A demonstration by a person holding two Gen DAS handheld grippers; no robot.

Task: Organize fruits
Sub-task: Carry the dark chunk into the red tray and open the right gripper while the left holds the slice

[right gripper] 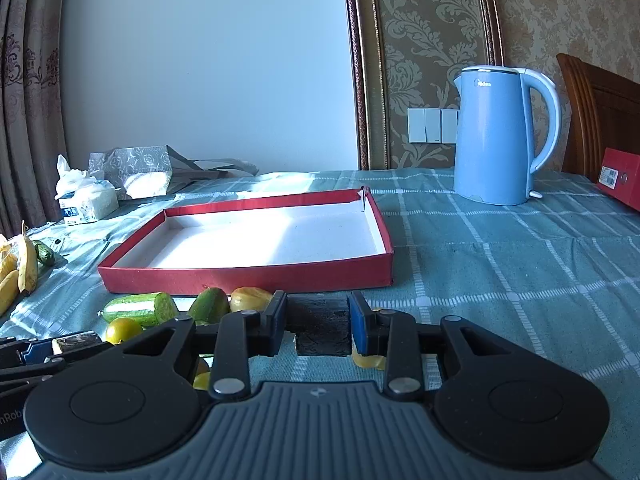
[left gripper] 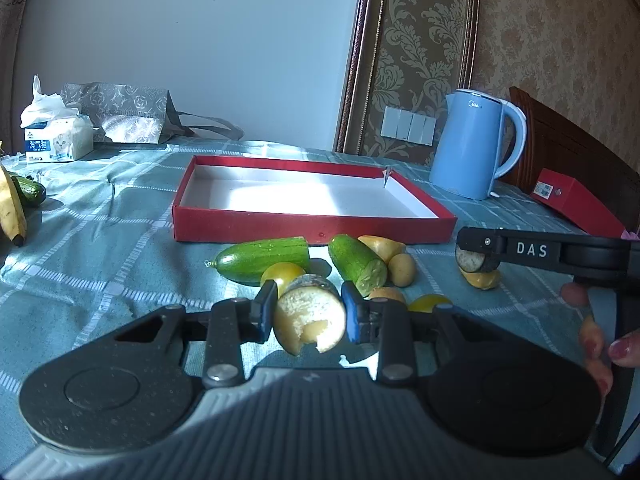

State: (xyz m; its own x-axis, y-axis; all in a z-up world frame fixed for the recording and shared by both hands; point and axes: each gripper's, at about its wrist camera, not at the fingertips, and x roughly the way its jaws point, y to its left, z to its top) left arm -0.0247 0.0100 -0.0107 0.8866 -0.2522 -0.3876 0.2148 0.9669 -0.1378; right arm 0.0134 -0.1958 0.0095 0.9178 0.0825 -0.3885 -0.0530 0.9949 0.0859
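Left wrist view, from its left edge: a banana (left gripper: 12, 208) lay on the teal checked tablecloth (left gripper: 100, 240) with a small dark cucumber (left gripper: 31, 191) beside it, and behind them stood a tissue pack (left gripper: 56, 136) and a patterned paper bag (left gripper: 120, 112). Toward the middle sat the red shallow box (left gripper: 312, 228), its white floor bare. Just in front of its near wall lay a cluster of produce: a cucumber half (left gripper: 264, 258), a second cucumber half (left gripper: 358, 264), a yellow tomato (left gripper: 282, 274) and a small potato (left gripper: 402, 269). The left gripper (left gripper: 310, 312) was clamped on a banana chunk (left gripper: 310, 318), its pale, partly gouged cut end facing the camera and both pads pressing its sides. Farther right stood the blue kettle (left gripper: 476, 148), and at the right edge the right gripper (left gripper: 478, 258) came in from the side, pinching a dark-skinned fruit piece (left gripper: 474, 260) with a pale cut face, just above another yellow piece. A person's hand (left gripper: 600, 344) held that tool's handle.

Right wrist view, again from the left: more bananas (right gripper: 24, 268), then the same box (right gripper: 248, 276), with the cucumber halves before it. This gripper's (right gripper: 320, 326) fingers stood narrow around the dark piece (right gripper: 322, 330), its rough skin filling the gap between them. The kettle (right gripper: 496, 136) stood beyond, well apart from the box.
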